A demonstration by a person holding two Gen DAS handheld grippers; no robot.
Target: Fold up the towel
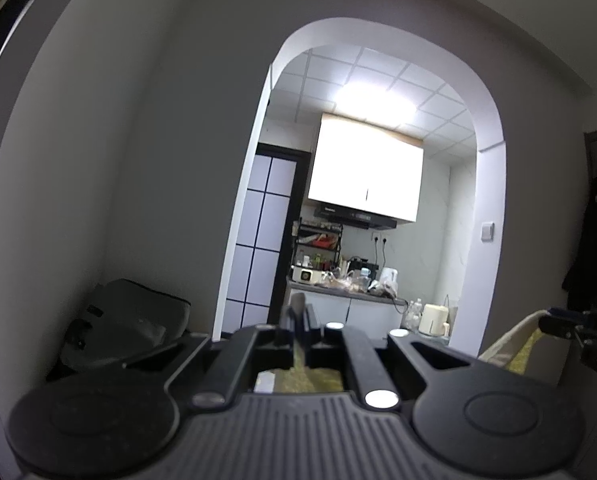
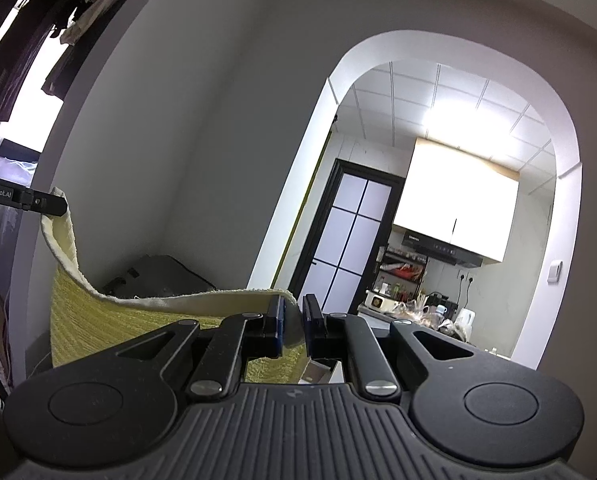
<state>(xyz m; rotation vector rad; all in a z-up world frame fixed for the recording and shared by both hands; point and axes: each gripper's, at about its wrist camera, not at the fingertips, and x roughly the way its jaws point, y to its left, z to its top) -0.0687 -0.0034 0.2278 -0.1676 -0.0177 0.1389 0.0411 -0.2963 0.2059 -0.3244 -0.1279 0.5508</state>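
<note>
A pale yellow towel [image 2: 98, 312] hangs in the air, stretched between both grippers. In the right wrist view my right gripper [image 2: 294, 316] is shut on one top corner, the cloth pinched between its blue pads. The left gripper [image 2: 54, 204] shows at the far left of that view, clamped on the other top corner. In the left wrist view my left gripper [image 1: 298, 320] is shut on the towel [image 1: 298, 376], whose yellow weave shows between and below the fingers. The right gripper [image 1: 554, 326] appears at the right edge there, holding the towel's far corner [image 1: 518, 344].
Both views face a grey wall with a white arched doorway [image 1: 490, 128] into a lit kitchen with a cluttered counter [image 1: 346, 284]. A dark bag [image 1: 126, 328] sits in the wall corner. Dark clothes hang at upper left [image 2: 30, 40] and on the right [image 1: 594, 248].
</note>
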